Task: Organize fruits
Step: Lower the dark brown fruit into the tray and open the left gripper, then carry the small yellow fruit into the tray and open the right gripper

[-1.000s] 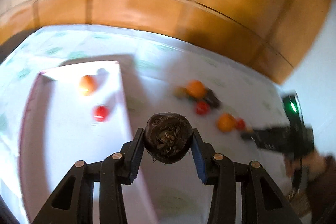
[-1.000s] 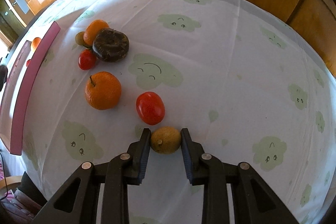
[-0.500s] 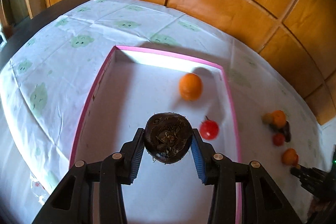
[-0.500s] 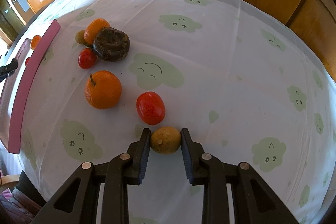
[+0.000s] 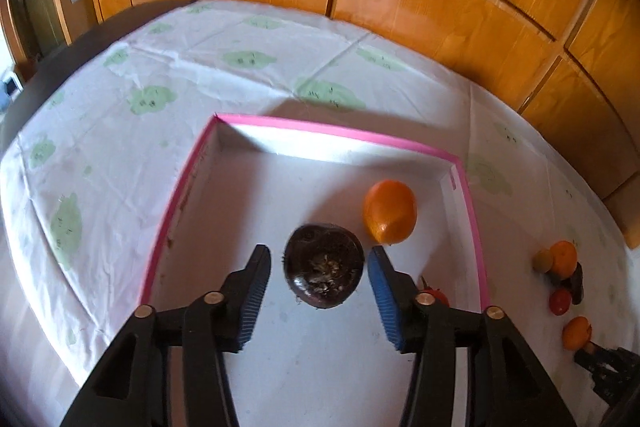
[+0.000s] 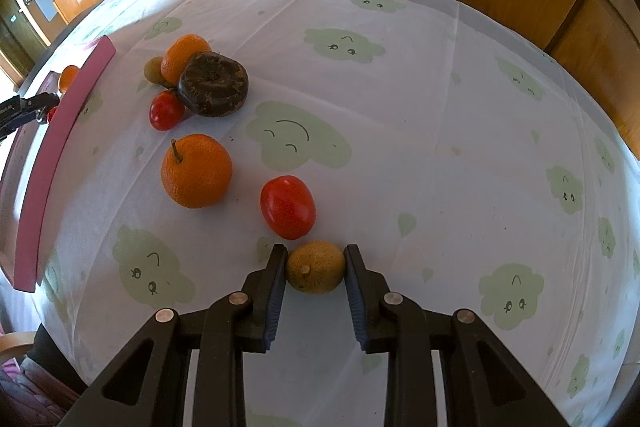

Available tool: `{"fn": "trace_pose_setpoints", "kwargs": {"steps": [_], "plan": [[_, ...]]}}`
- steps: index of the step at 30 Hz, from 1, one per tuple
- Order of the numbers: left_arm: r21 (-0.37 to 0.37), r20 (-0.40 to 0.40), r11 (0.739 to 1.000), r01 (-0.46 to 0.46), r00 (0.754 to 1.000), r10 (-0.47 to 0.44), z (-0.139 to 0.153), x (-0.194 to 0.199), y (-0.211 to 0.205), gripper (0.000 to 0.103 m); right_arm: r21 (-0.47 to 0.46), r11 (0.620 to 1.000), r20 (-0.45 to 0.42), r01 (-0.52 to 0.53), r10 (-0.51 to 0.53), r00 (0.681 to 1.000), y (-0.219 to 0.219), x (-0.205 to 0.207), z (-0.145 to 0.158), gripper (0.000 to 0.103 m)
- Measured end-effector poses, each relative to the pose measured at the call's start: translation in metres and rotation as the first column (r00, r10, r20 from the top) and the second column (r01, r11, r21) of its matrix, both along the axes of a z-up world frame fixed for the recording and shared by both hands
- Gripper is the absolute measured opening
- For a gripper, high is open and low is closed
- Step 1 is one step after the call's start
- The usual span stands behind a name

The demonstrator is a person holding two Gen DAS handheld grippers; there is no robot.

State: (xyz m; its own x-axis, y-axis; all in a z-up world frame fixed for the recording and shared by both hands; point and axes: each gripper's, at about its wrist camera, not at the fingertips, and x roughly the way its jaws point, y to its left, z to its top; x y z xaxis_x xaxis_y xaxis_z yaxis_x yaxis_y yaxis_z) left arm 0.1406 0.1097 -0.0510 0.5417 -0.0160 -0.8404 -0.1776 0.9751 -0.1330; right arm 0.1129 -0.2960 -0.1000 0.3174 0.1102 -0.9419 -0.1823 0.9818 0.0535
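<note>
The left tongs (image 5: 319, 269) now stand apart, with a visible gap on each side of the dark brown fruit (image 5: 323, 264), where half a second ago they were clamped on it above the tray. The fruit sits on the white floor of the pink-rimmed tray (image 5: 336, 132), near an orange (image 5: 389, 211) and a small red tomato (image 5: 434, 295) that is partly hidden behind the right finger. This indicates that the release is complete and one more fruit counts as sorted. The right tongs (image 6: 315, 269) remain closed against the small yellow-brown fruit (image 6: 315, 267), which still appears to rest on the surface (image 6: 440, 107) just beside a red tomato (image 6: 287, 207). A stemmed orange (image 6: 196, 171), a second dark brown fruit (image 6: 213, 89), another orange (image 6: 184, 55), a small green fruit (image 6: 153, 69) and a small tomato (image 6: 166, 110) lie outside the tray, so most of the sorting is judged to remain.
</note>
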Motion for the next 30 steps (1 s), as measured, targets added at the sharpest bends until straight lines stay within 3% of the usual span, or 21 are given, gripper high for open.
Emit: {"fn": "trace_pose_setpoints", "kwargs": {"steps": [7, 12, 23, 30], "plan": [[0.081, 0.081, 0.995, -0.050, 0.996, 0.044, 0.023, -0.032, -0.005, 0.058, -0.010, 1.000, 0.003, -0.003, 0.003, 1.000, 0.002, 0.000, 0.000, 0.029], [0.107, 0.135, 0.994, -0.005, 0.991, -0.009, 0.036, -0.060, -0.019, 0.065, -0.018, 1.000, 0.005, -0.006, 0.006, 1.000, 0.004, -0.001, 0.001, 0.029], [0.067, 0.084, 0.993, 0.101, 0.991, -0.106, 0.026, -0.090, -0.048, 0.071, -0.047, 0.999, 0.019, -0.019, 0.020, 1.000, 0.012, -0.004, 0.000, 0.029], [0.104, 0.129, 0.989, 0.106, 0.985, -0.119, 0.035, -0.102, -0.055, 0.073, -0.059, 0.998, 0.027, -0.025, 0.027, 0.999, 0.016, -0.008, 0.000, 0.029]]}}
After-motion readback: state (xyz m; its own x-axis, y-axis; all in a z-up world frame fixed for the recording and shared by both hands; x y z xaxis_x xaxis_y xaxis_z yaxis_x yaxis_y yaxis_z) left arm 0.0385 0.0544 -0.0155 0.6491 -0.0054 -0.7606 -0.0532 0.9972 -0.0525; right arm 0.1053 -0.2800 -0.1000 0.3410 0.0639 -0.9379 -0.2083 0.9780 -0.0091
